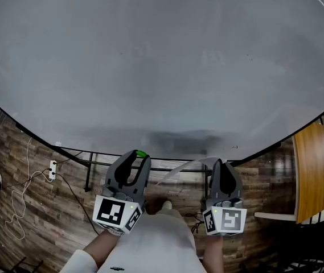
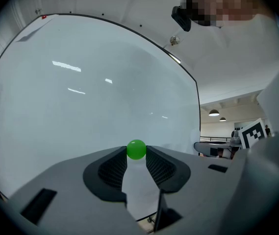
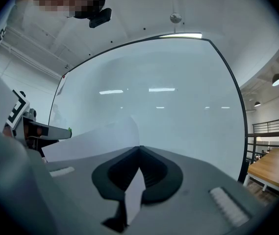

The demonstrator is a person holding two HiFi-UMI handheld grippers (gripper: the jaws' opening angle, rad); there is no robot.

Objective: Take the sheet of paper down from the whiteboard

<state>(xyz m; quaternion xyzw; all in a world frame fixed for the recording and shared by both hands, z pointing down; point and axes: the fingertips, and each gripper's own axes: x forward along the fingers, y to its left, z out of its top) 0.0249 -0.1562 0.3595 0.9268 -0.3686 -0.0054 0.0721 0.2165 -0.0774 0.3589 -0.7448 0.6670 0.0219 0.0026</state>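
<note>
The whiteboard (image 1: 150,67) fills the view in front of me. In the head view my left gripper (image 1: 140,155) is shut on a small green ball magnet (image 1: 141,154), held at its tips just off the board's lower edge. The magnet (image 2: 136,149) sits pinched between the pads in the left gripper view. My right gripper (image 1: 221,162) is shut on the white sheet of paper (image 1: 179,170), which bows out leftwards from its tips, off the board. In the right gripper view the paper (image 3: 100,136) runs left from the closed jaws towards the left gripper (image 3: 51,131).
The board's stand frame (image 1: 93,164) runs below its lower edge. A socket (image 1: 52,166) and loose cables (image 1: 25,192) lie on the wooden floor at left. A wooden table (image 1: 312,169) stands at right. The person's white clothing (image 1: 156,238) shows at the bottom.
</note>
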